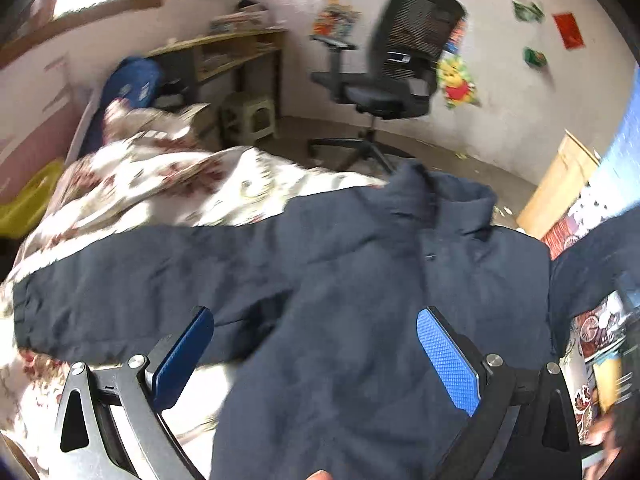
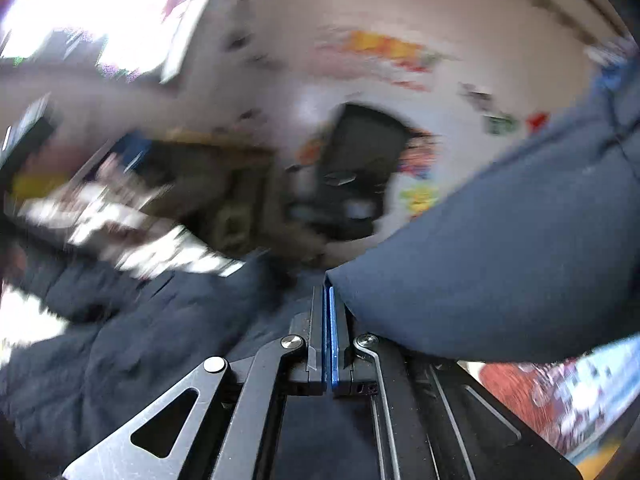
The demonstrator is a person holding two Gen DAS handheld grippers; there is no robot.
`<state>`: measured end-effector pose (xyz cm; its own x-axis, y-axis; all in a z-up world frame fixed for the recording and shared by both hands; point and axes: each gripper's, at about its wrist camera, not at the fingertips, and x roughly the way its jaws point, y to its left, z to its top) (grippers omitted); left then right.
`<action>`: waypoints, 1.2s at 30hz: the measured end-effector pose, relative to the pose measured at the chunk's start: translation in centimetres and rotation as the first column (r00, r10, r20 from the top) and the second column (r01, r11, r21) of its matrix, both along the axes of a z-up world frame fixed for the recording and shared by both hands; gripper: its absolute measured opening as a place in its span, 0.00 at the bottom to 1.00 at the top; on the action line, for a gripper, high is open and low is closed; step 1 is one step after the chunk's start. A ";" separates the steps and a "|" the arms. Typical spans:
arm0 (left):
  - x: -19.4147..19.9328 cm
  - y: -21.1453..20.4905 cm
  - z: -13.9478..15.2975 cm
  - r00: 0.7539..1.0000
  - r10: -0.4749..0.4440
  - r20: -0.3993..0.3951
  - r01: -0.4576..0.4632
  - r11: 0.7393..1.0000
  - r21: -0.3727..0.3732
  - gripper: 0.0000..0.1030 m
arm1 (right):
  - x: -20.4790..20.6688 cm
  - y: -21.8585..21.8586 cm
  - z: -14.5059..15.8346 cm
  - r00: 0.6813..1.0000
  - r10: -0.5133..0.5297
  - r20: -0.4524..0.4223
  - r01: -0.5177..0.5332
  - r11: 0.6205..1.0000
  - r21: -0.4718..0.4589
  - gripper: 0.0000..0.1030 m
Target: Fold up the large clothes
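Observation:
A large navy padded jacket (image 1: 360,280) lies face up on the bed, collar (image 1: 448,196) at the far end and one sleeve (image 1: 132,284) stretched out to the left. My left gripper (image 1: 316,324) is open above the jacket's body, its blue pads wide apart and empty. In the blurred right wrist view my right gripper (image 2: 329,292) is shut on the edge of a raised navy sleeve (image 2: 500,264), which hangs up and to the right. The rest of the jacket (image 2: 140,340) lies below to the left.
A floral bedspread (image 1: 168,184) covers the bed. A black office chair (image 1: 396,68) stands beyond on the floor, with a small stool (image 1: 250,118) and a wooden desk (image 1: 224,52) to its left. A wooden board (image 1: 560,184) leans at the right.

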<state>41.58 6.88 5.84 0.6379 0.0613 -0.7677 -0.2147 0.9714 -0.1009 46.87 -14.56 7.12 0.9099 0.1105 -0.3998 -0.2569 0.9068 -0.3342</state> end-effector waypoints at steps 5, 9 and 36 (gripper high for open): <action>-2.7 6.2 -2.7 0.999 0.043 0.003 -0.043 0.996 -0.082 0.99 | -1.4 6.1 -7.6 0.968 0.101 -0.229 -0.144 0.973 -0.183 0.02; -3.9 7.8 -5.2 0.999 0.046 -0.018 -0.048 0.990 -0.130 0.99 | -2.4 5.6 -12.2 0.915 0.126 -0.383 -0.194 0.970 -0.146 0.37; 11.2 -2.4 -12.9 0.995 -0.027 -0.100 0.020 0.997 -0.072 0.53 | -1.4 -19.0 -15.8 0.894 -0.182 -0.410 0.327 0.890 0.317 0.54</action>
